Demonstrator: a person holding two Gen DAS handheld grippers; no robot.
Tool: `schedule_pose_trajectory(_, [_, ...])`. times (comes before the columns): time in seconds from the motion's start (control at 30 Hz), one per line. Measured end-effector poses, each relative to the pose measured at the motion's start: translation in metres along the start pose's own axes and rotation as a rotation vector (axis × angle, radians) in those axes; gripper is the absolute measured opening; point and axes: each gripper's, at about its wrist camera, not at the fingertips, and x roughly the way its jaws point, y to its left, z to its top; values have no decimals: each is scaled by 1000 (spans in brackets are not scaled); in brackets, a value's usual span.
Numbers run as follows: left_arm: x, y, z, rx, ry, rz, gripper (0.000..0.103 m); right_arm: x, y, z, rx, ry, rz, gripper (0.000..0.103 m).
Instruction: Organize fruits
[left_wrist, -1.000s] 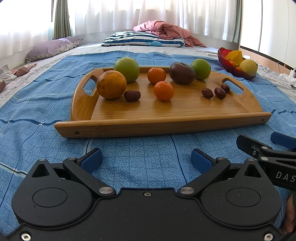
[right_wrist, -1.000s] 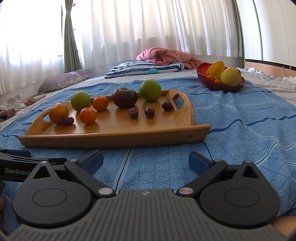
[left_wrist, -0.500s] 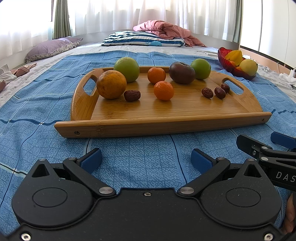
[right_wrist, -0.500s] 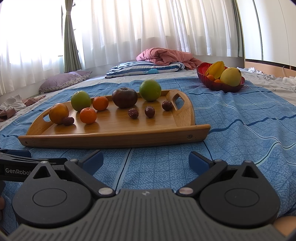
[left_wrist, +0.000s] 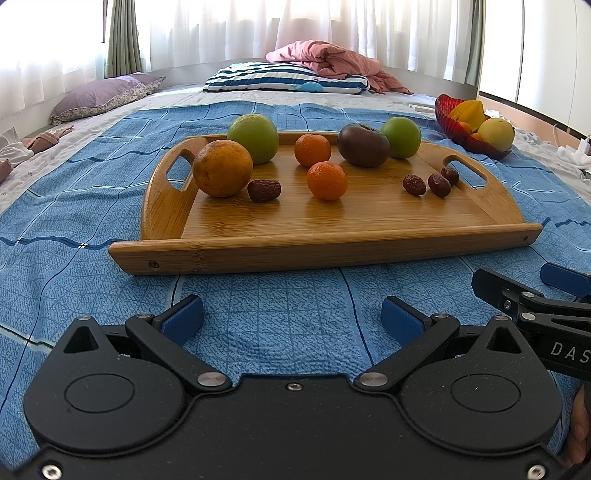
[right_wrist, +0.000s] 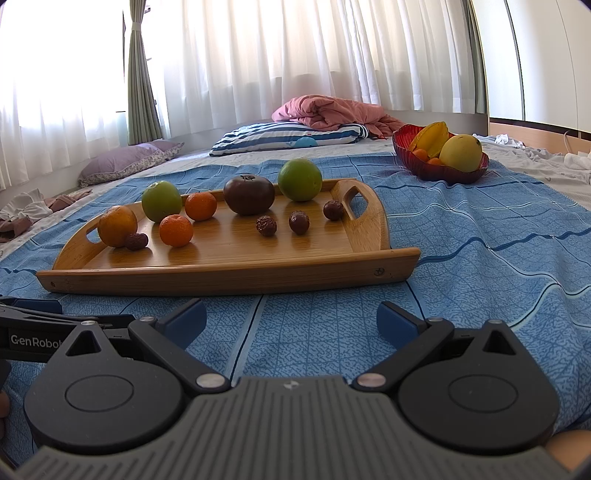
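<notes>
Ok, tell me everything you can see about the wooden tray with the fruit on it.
The rectangular bamboo-look wooden tray lies flat on the blue patterned bedspread, ahead of both grippers and untouched by either. It has a low front rail with a screw near each end, and raised, curved end walls with cut-out handles. On its glossy floor sit two green fruits, three orange ones, a dark brown-purple tomato-like fruit and four small wrinkled dates.

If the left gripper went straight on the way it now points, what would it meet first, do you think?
Most likely the near rail of the wooden tray. The left gripper is open and empty, low over the blue bedspread, with only bare cloth between; its exact height is unclear.
</notes>
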Motion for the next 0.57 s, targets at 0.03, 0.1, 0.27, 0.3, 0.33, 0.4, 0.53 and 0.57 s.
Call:
schedule_pose_trajectory(0.03, [0, 0, 0, 0, 0, 0, 103, 0, 0, 0, 0, 0, 0, 103])
schedule_pose_trajectory(0.1, [0, 0, 0, 0, 0, 0, 103, 0, 0, 0, 0, 0, 0, 103])
schedule_pose_trajectory(0.27, [0, 0, 0, 0, 0, 0, 103, 0, 0, 0, 0, 0, 0, 103])
schedule_pose_trajectory(0.3, [0, 0, 0, 0, 0, 0, 103, 0, 0, 0, 0, 0, 0, 103])
schedule_pose_trajectory(0.33, [0, 0, 0, 0, -1, 0, 103, 0, 0, 0, 0, 0, 0, 103])
schedule_pose_trajectory(0.4, [0, 0, 0, 0, -1, -1, 103, 0, 0, 0, 0, 0, 0, 103])
schedule_pose_trajectory(0.53, [0, 0, 0, 2, -3, -2, 103, 1, 0, 0, 1, 2, 8, 103])
schedule_pose_trajectory(0.57, [0, 0, 1, 3, -3, -3, 103, 2, 0, 0, 0, 3, 13, 103])
